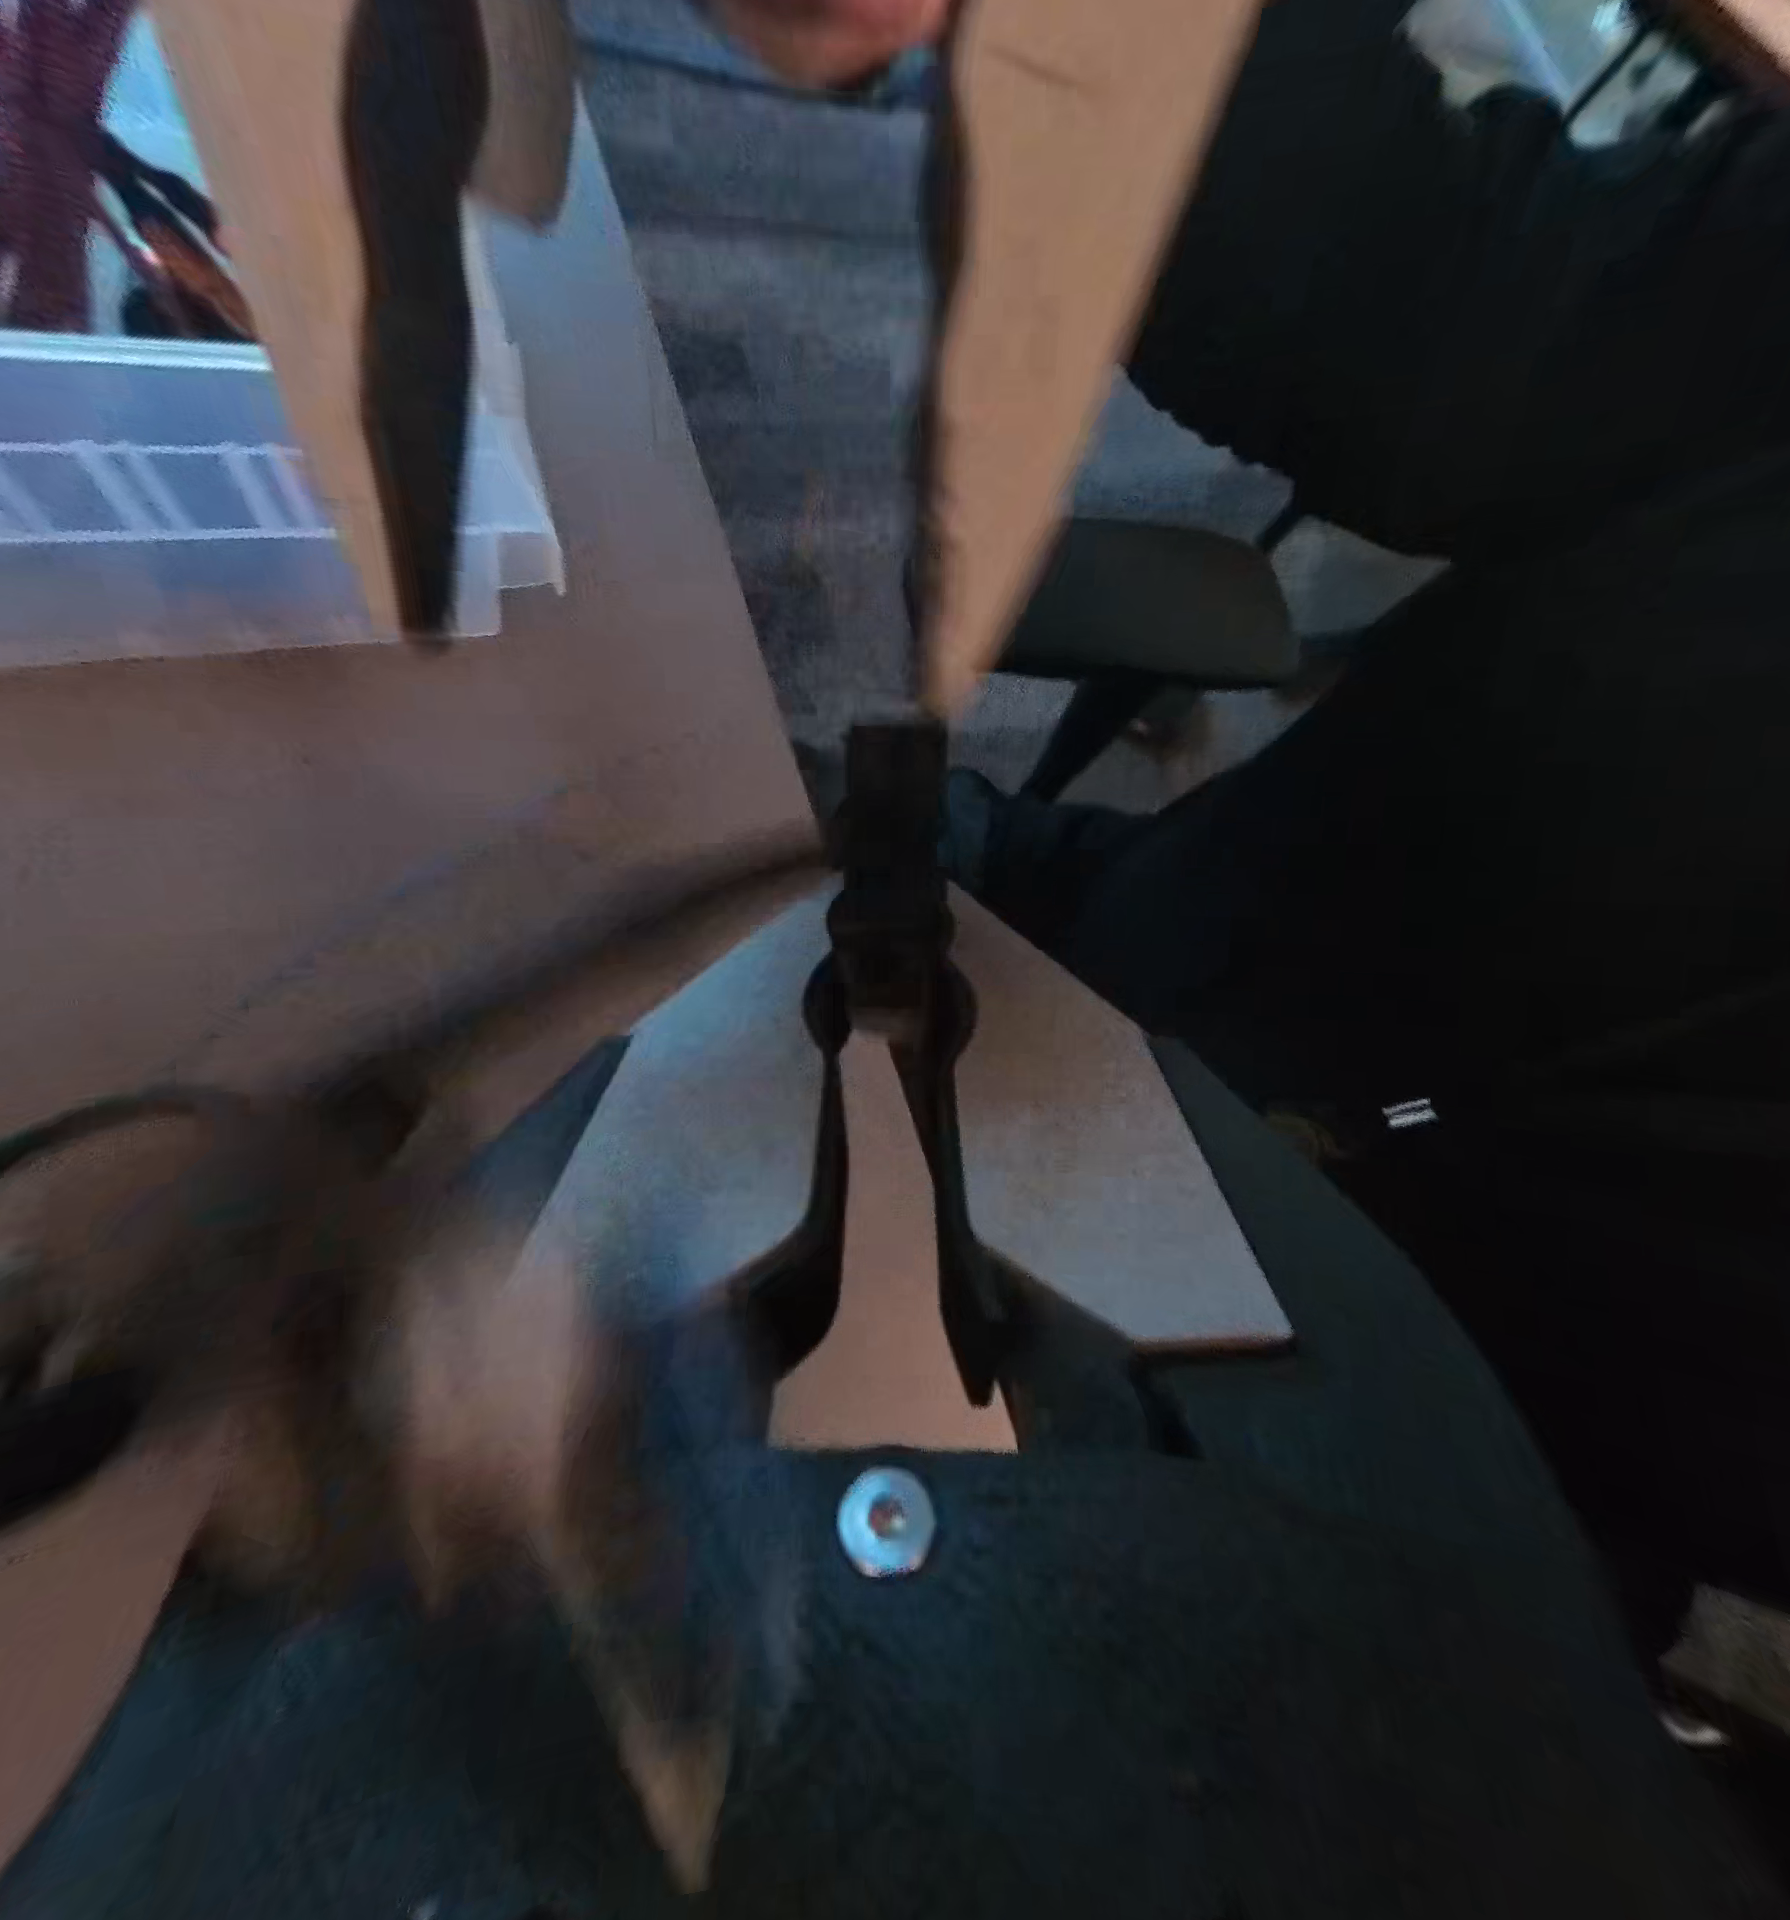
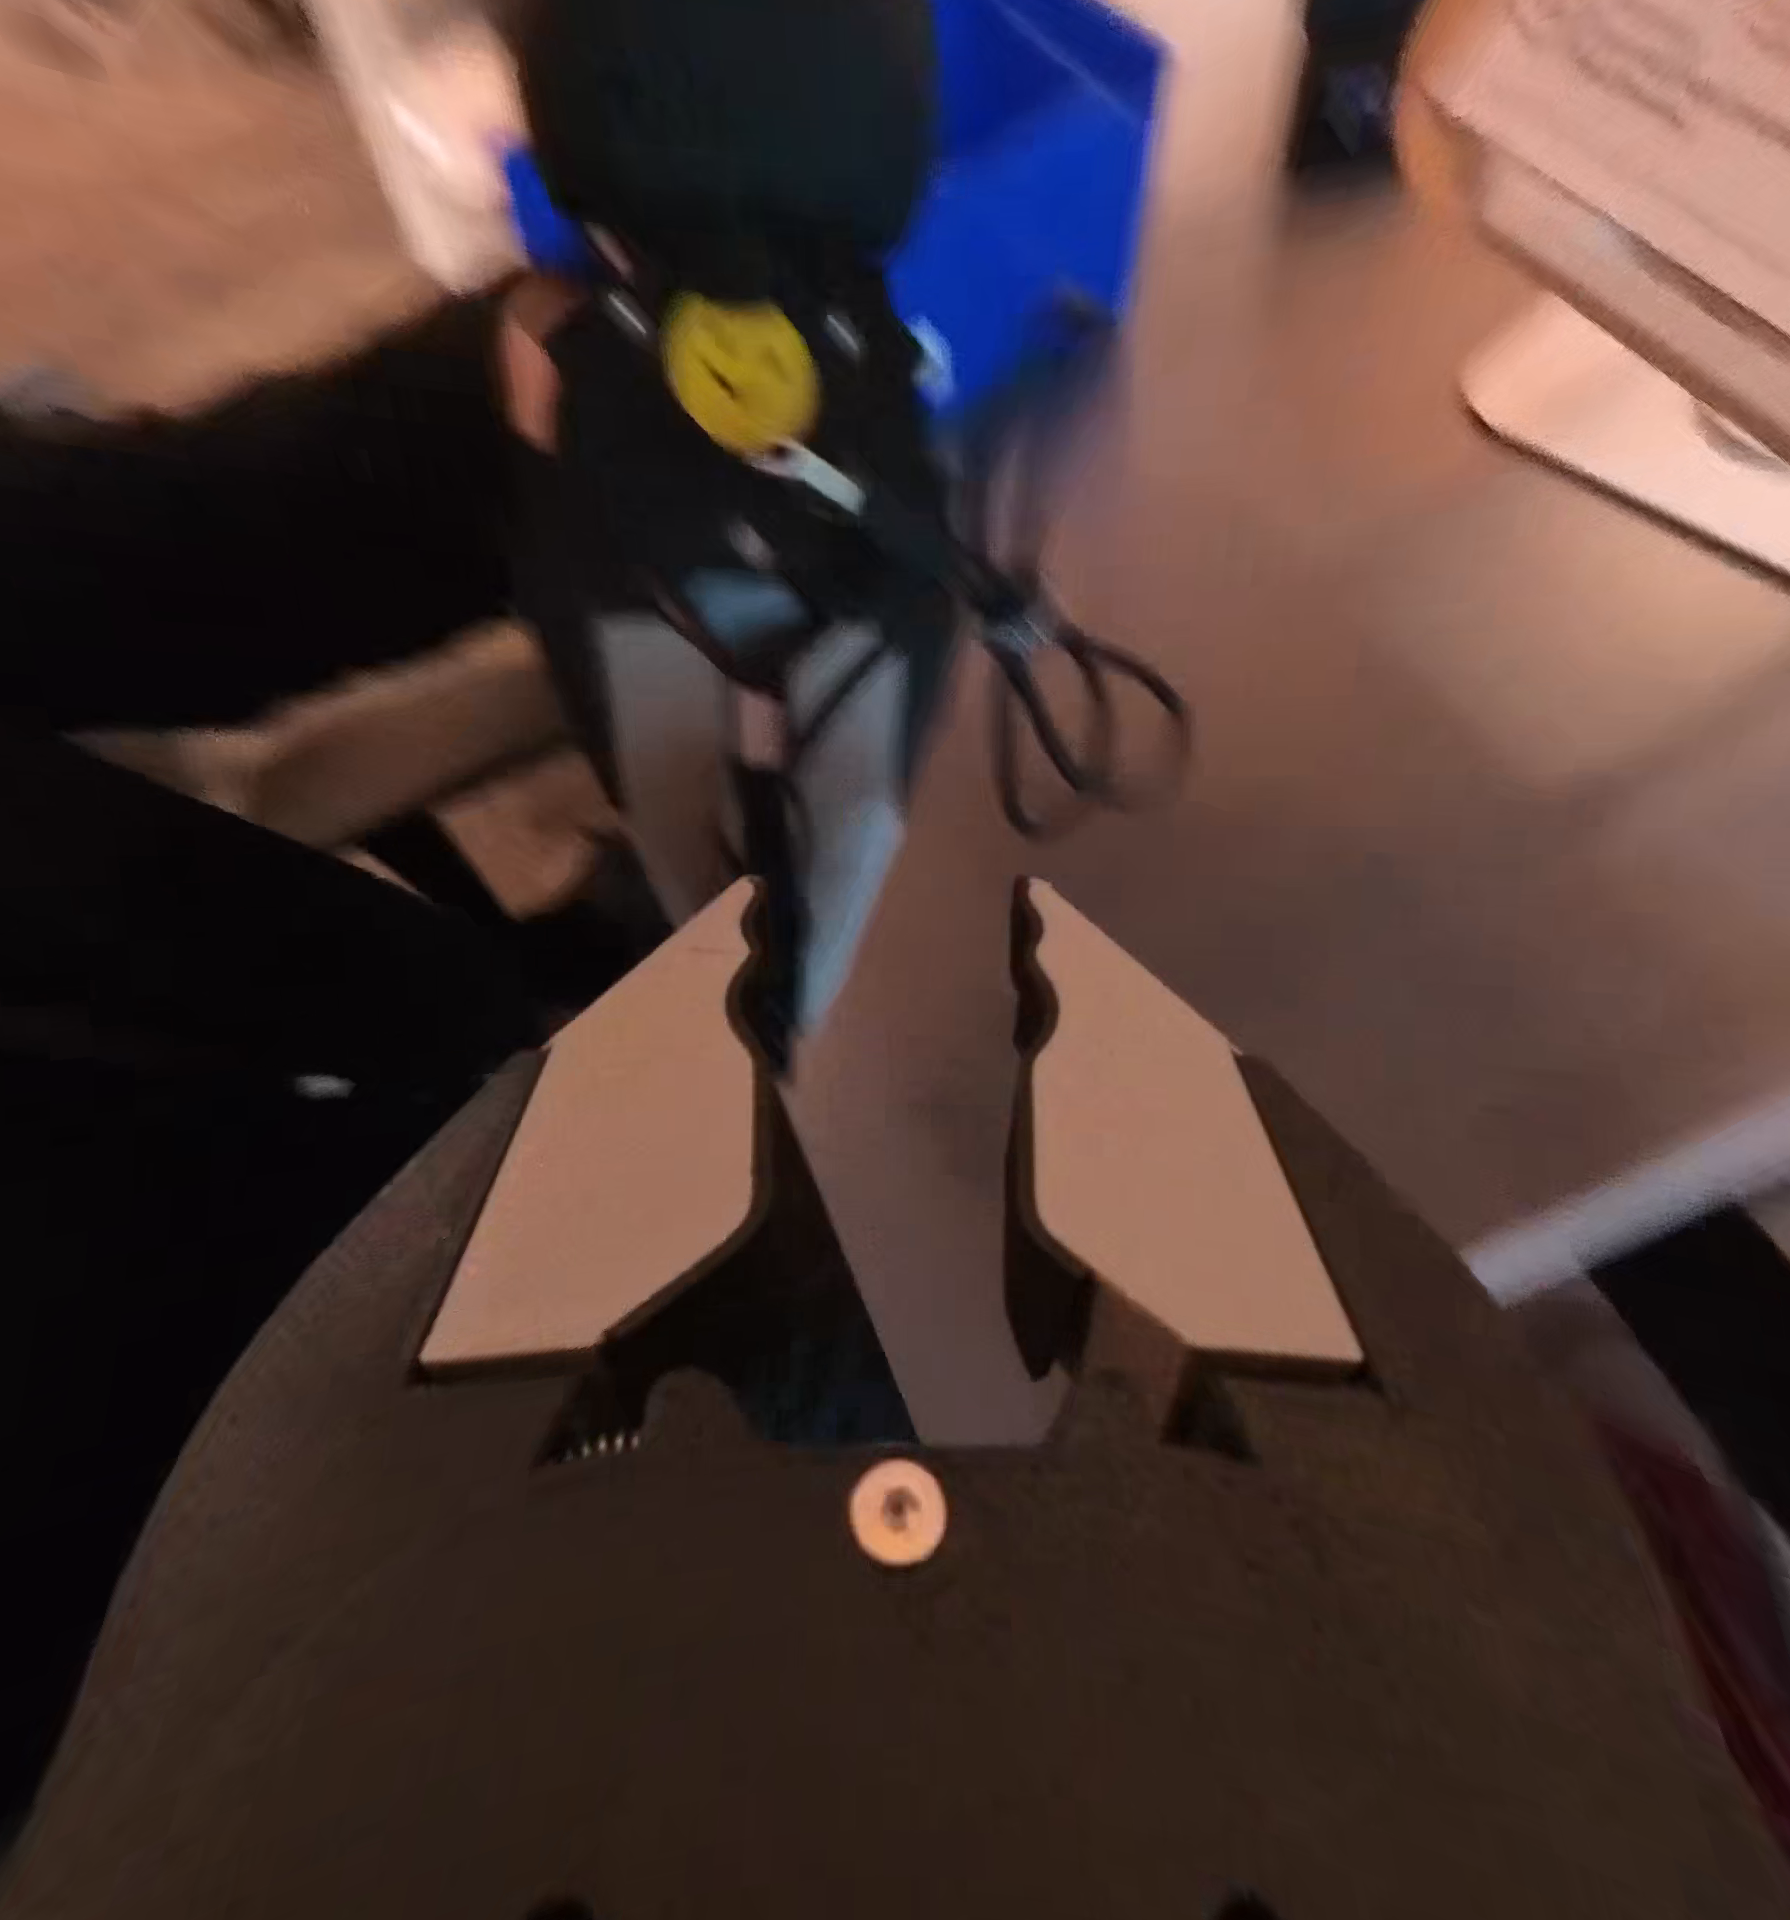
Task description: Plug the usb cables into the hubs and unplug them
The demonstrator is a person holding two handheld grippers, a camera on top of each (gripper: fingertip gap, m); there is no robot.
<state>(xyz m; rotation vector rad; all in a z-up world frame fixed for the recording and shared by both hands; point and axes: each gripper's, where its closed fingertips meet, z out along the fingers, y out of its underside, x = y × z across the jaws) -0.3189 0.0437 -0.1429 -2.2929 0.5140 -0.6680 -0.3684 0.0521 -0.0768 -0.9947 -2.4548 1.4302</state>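
Note:
In the left wrist view my left gripper (image 1: pixel 886 987) is shut on a black USB plug (image 1: pixel 889 800) that sticks out past its tips. A dark cable (image 1: pixel 49 1143) curves at the left, badly blurred. My right gripper (image 1: pixel 683 655) faces it from above, wide open, with one tan finger (image 1: pixel 1026 364) ending just over the plug. In the right wrist view my right gripper (image 2: pixel 886 904) is open and empty. The left gripper's black body with a yellow disc (image 2: pixel 740 369) hangs ahead, with looped black cables (image 2: pixel 1078 707) beside it. No hub is clear in either view.
The tan tabletop (image 2: pixel 1390 727) spreads under both grippers. A blue box (image 2: pixel 1036 177) stands behind the left gripper, and a pale flat slab (image 2: pixel 1618 436) lies at the far right. A person's black sleeve (image 1: pixel 1493 520) fills the right of the left wrist view. About 8 centimetres separates my left fingertips from my right.

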